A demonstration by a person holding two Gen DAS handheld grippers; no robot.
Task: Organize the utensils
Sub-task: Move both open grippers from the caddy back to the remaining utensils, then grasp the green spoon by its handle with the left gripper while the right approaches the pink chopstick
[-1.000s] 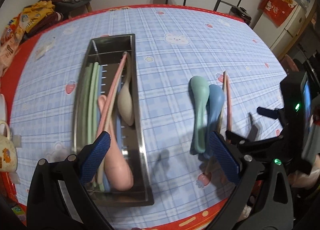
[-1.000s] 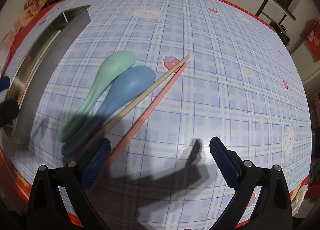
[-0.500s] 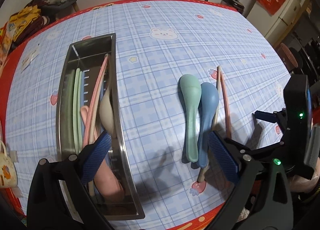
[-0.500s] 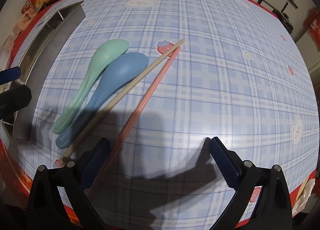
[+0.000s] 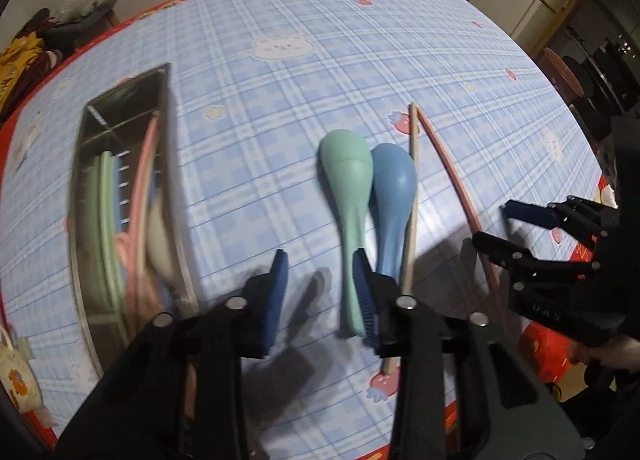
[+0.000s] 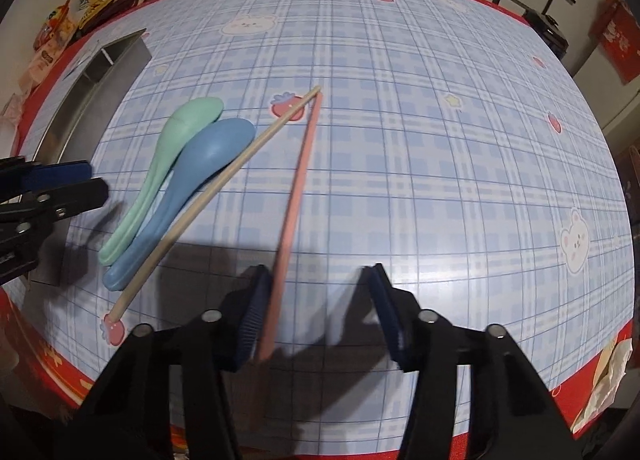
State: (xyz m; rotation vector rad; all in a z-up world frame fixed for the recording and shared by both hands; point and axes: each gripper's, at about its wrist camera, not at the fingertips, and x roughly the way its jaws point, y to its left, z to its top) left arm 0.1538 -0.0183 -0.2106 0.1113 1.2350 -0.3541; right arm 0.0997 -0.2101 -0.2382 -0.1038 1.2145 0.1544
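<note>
Both grippers' jaws have just been closing, nothing pinched yet. Left gripper (image 5: 320,292), half-narrowed: green spoon (image 5: 347,196) handle grazes its right pad, long axis toward 12 o'clock. Right gripper (image 6: 318,312), half-narrowed: pink chopstick (image 6: 298,196) just inside its left pad.

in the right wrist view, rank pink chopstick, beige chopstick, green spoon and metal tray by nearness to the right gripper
1. pink chopstick, between the right gripper's jaws
2. beige chopstick, just left
3. green spoon, farther left
4. metal tray, far left edge
</note>
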